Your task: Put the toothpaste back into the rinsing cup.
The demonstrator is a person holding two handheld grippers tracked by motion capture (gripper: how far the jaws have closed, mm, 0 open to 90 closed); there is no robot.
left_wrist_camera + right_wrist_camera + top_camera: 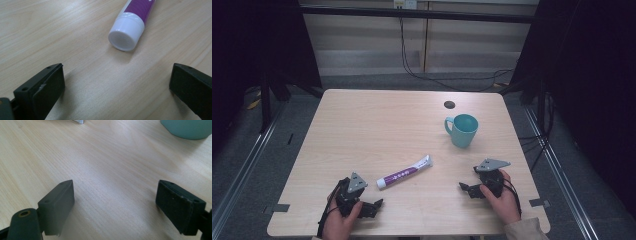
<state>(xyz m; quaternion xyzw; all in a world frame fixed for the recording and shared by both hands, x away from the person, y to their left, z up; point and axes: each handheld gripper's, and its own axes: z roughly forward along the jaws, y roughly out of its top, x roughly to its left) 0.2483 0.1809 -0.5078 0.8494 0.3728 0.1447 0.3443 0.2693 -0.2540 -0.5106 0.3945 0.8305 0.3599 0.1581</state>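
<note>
Toothpaste tube [404, 174] lies flat near the table's front middle, white body with a purple band and small white print, round white cap at its 8 o'clock end, flat crimped tail at 2 o'clock. In the left gripper view the cap [126, 32] is smooth glossy plastic, end face round and slightly dished, purple band starting just behind it. The tube is touched by nothing.

Left gripper [373, 206] sits at 7 o'clock of the tube, near the cap, held in a hand [341, 222]; its jaws are spread wide over bare wood, black blocky matte pads. Right gripper [467, 189] is at 4 o'clock of the tube, well apart, held in the other hand [503, 202]; jaws spread too, with bare wood between. Each carries a grey three-cornered plate.

Table [377, 120] is pale wood-grain laminate, square with rounded corners, with a dark round grommet hole [449, 104] at the far right. Teal mug [463, 130], smooth, upright, handle pointing to 9 o'clock, stands at 2 o'clock of the tube, well apart. Open tabletop lies between each gripper and the tube.
</note>
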